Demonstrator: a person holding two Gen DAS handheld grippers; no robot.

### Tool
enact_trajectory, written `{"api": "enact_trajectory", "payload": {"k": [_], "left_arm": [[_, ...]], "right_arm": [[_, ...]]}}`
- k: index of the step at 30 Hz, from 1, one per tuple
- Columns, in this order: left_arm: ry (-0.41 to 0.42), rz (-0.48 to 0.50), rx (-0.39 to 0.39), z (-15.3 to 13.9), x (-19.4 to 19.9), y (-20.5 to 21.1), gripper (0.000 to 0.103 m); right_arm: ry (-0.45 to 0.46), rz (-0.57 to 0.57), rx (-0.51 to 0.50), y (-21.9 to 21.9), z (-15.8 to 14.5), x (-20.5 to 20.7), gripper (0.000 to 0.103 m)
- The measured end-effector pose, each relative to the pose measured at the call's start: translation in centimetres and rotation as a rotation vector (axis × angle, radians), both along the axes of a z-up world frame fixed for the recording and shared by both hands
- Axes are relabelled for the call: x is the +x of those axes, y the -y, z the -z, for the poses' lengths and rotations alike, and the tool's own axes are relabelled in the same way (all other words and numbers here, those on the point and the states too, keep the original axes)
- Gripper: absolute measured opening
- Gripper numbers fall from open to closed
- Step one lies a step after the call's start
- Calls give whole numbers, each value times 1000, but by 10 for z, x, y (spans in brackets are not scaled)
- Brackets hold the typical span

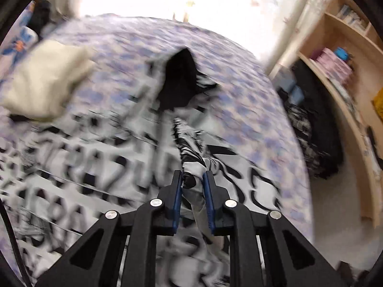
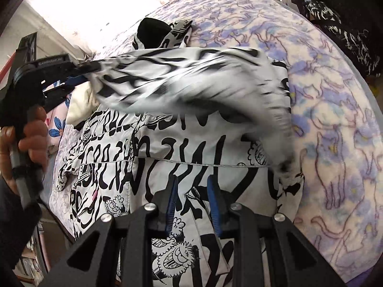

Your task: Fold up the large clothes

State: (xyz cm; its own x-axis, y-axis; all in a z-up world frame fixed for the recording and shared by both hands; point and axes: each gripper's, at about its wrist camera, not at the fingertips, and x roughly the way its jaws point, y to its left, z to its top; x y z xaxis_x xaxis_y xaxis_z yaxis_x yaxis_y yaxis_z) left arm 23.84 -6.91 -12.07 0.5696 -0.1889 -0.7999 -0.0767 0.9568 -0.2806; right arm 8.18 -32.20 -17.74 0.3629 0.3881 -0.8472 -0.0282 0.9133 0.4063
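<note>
Bed (image 2: 335,119), cat-print blanket: printed jacket (image 2: 167,148) on it; shelving (image 1: 347,76) beside; left gripper (image 1: 193,179) pinching jacket sleeve (image 2: 191,76); right gripper (image 2: 192,186) fingers slightly parted above jacket

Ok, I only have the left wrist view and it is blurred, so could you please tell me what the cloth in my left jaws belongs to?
Observer: It is a sleeve of the black-and-white printed jacket. The left gripper holds its end up in the air, off the jacket's body.
Operator: Thank you. Where is the right gripper?
Observer: The right gripper points down at the jacket's lower body with its jaws apart. I cannot tell whether they pinch any cloth.
Operator: And is the body lying flat?
Observer: Mostly flat, on a blanket printed with purple cats.
</note>
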Motion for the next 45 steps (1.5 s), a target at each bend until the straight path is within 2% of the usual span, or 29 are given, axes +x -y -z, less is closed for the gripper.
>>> {"api": "enact_trajectory", "payload": {"k": [4,7,9,12,13,15,17,22,25,26,30,32,40,41,42,43,44,45], "left_arm": [[-85,-77,175,39,0,-39,16],[-263,-76,241,96,-4,-54,20],[-367,-59,266,128,-10,-60,27],[-451,-47,228,150,-15,-71,34],[-450,-59,211,151,-14,-75,38],[-428,-96,182,148,-7,-86,55],[-400,-119,147,144,2,-99,62],[-384,-95,99,144,40,-119,62],[-389,-7,8,140,58,-123,62],[-385,16,3,137,61,-123,62],[-354,46,77,126,73,-126,65],[-351,41,85,125,67,-126,65],[-401,78,92,162,104,-109,65],[-398,78,103,164,107,-105,62],[-387,87,109,163,109,-100,45],[-377,106,106,162,110,-95,33],[-384,124,118,160,111,-89,27],[-383,127,145,158,111,-85,26]], "right_arm": [[-30,-10,-7,-5,8,3,25],[-50,-9,-17,-6,16,4,28],[-69,-3,-24,-4,20,5,47],[-79,28,-21,4,22,9,48],[-82,42,-15,9,23,11,48],[-88,68,-19,16,24,14,49],[-92,86,-35,23,25,19,49],[-83,132,-73,36,28,38,52],[-66,169,-82,48,27,55,52],[-58,182,-97,53,27,62,52],[-49,240,-120,71,33,89,53],[-63,259,-140,78,41,103,53],[-109,275,-146,91,72,148,53],[-116,276,-136,92,76,153,53],[-126,276,-128,92,79,157,53],[-132,273,-120,91,81,160,52],[-133,271,-119,90,82,161,44],[-134,264,-125,88,83,164,26]]}}
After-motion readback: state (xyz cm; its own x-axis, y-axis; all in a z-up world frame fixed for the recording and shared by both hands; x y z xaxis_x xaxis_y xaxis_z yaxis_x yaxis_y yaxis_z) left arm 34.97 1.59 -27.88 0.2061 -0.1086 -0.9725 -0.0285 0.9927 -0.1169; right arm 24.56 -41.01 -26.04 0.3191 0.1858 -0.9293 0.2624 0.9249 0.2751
